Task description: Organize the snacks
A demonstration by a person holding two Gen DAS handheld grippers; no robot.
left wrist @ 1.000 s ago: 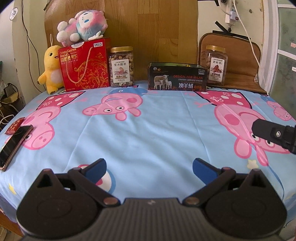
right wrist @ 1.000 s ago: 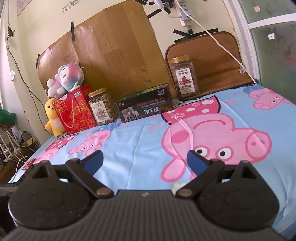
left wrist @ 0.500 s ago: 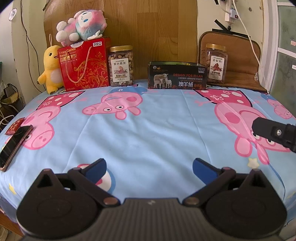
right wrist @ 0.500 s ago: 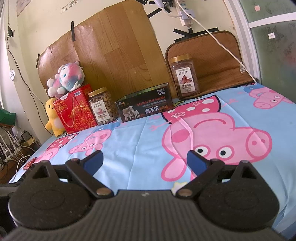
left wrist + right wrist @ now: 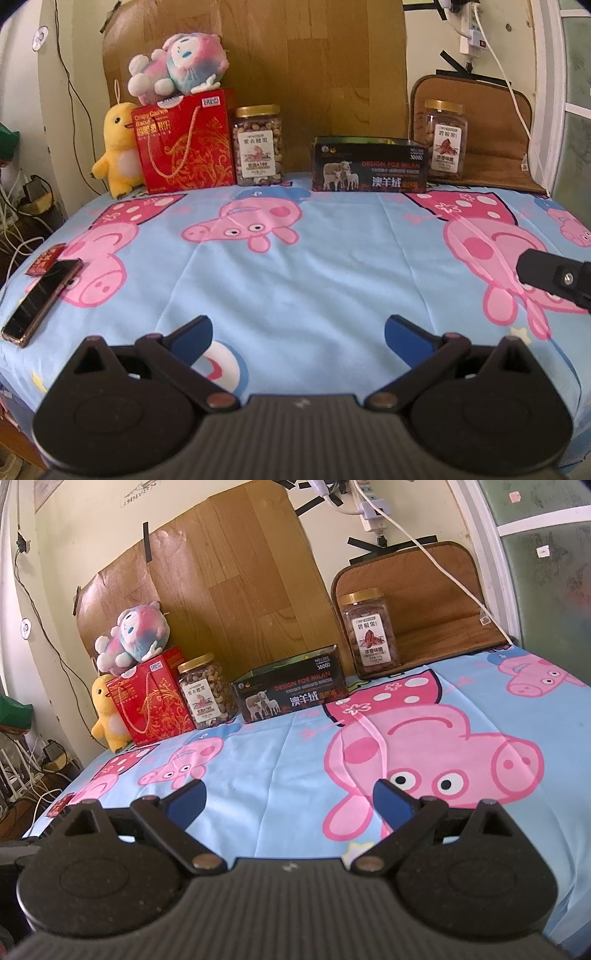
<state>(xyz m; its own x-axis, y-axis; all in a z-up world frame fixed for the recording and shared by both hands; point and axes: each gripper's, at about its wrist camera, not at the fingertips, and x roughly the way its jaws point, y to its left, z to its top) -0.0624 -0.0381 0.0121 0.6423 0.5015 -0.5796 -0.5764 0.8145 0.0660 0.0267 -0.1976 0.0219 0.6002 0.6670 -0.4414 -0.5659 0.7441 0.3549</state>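
Both grippers are hovering low over the sheet (image 5: 295, 280), well short of the black box (image 5: 370, 164). The left gripper (image 5: 297, 334) and right gripper (image 5: 288, 801) are gaping wide, holding nothing. Left of the box are standing a ribbed plastic nut jar (image 5: 258, 144) and a glossy red bag (image 5: 184, 142); right of it, a square pecan jar (image 5: 370, 634). A plush (image 5: 177, 79) is lying atop the bag.

Left gripper (image 5: 298, 334) view drifted slightly: back-row jars, boxes sit marginally lower in frame. Right gripper (image 5: 288, 800) view nearly identical.
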